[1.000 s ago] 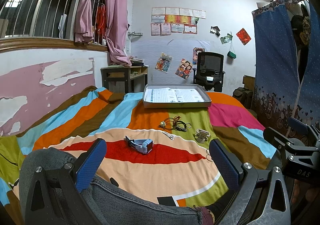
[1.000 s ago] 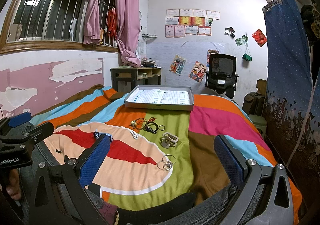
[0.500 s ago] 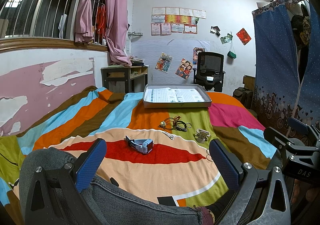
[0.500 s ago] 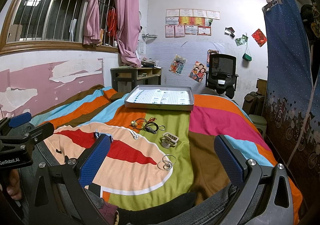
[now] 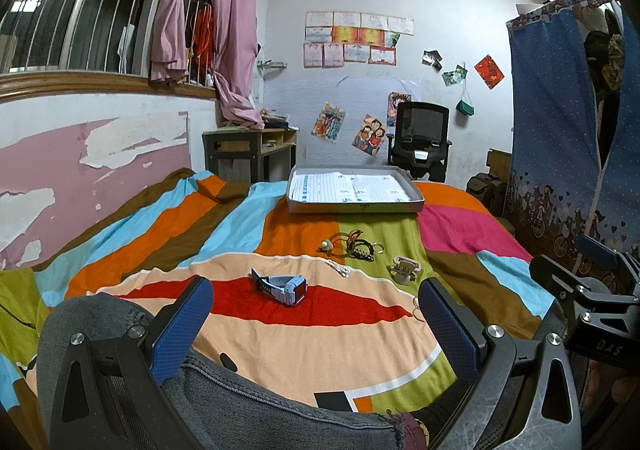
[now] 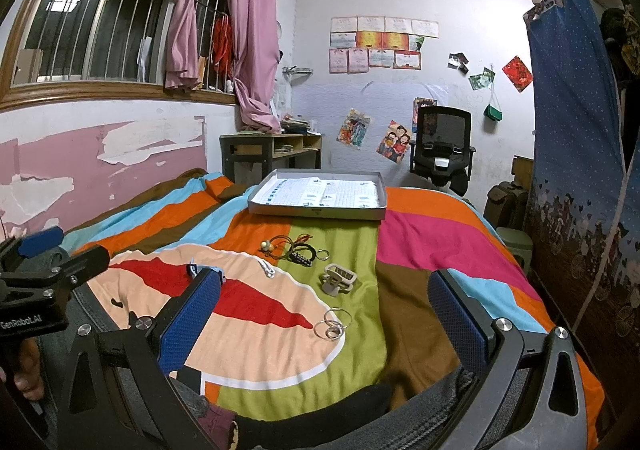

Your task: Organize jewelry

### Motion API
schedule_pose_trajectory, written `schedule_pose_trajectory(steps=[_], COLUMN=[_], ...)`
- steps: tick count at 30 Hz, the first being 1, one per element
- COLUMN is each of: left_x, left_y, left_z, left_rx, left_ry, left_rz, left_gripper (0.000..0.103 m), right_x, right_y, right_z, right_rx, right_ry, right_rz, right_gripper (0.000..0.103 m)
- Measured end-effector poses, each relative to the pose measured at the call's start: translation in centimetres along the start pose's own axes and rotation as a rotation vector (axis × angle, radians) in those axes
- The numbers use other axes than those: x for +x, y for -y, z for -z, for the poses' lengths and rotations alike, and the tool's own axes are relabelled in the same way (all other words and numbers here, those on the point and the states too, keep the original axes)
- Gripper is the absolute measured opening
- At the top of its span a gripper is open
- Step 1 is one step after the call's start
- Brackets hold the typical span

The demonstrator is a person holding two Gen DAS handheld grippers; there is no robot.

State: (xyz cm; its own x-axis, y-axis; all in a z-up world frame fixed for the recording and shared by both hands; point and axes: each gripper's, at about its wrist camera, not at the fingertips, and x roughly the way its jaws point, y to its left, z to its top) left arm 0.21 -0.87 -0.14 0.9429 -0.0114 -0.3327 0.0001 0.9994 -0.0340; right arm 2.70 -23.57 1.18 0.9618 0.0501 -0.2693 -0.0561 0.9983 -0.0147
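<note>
Left wrist view: left gripper (image 5: 312, 330) wide open, empty; right gripper (image 6: 324, 314) likewise; watch (image 5: 285, 287), rings (image 6: 332, 324), clip (image 6: 338, 279) loose on bedspread (image 5: 240, 218), tray (image 5: 356, 204) beyond. Risk: soft cloth may bunch w/ thin rings during pinch.

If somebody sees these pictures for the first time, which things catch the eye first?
The bright striped bedspread fills the scene. On it lie a light-blue wristwatch, a tangle of dark cords and rings and a beige hair claw clip. Behind them sits a shallow grey paper-lined tray.
</note>
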Motion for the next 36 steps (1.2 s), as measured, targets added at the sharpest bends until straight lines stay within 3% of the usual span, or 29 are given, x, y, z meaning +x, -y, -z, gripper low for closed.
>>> schedule_pose_trajectory(steps=[6, 11, 19, 29, 36], left_x=[1.4, 3.7, 10.7, 21.5, 27.2], left_y=[-1.8, -3.0, -3.4, -3.9, -3.5], left_z=[-1.4, -2.8, -4.6, -2.5, -0.1], left_rx=[-0.087, -0.095, -0.134, -0.187, -0.188], left_ry=[-0.043, -0.078, -0.233, -0.435, -0.494], left_rz=[0.011, -0.020, -0.045, -0.162, -0.253], left_gripper=[0.103, 0.103, 0.103, 0.103, 0.103], right_x=[0.1, 2.6, 8.8, 21.3, 31.5], right_y=[0.6, 1.4, 2.5, 4.2, 4.2], right_z=[-1.4, -3.2, -6.6, -6.0, -1.3], right_rx=[0.072, 0.053, 0.068, 0.065, 0.119], right_ry=[0.028, 0.072, 0.055, -0.136, -0.328], right_rz=[-0.030, -0.004, -0.045, -0.111, -0.124], right_gripper=[0.102, 0.102, 0.102, 0.102, 0.102])
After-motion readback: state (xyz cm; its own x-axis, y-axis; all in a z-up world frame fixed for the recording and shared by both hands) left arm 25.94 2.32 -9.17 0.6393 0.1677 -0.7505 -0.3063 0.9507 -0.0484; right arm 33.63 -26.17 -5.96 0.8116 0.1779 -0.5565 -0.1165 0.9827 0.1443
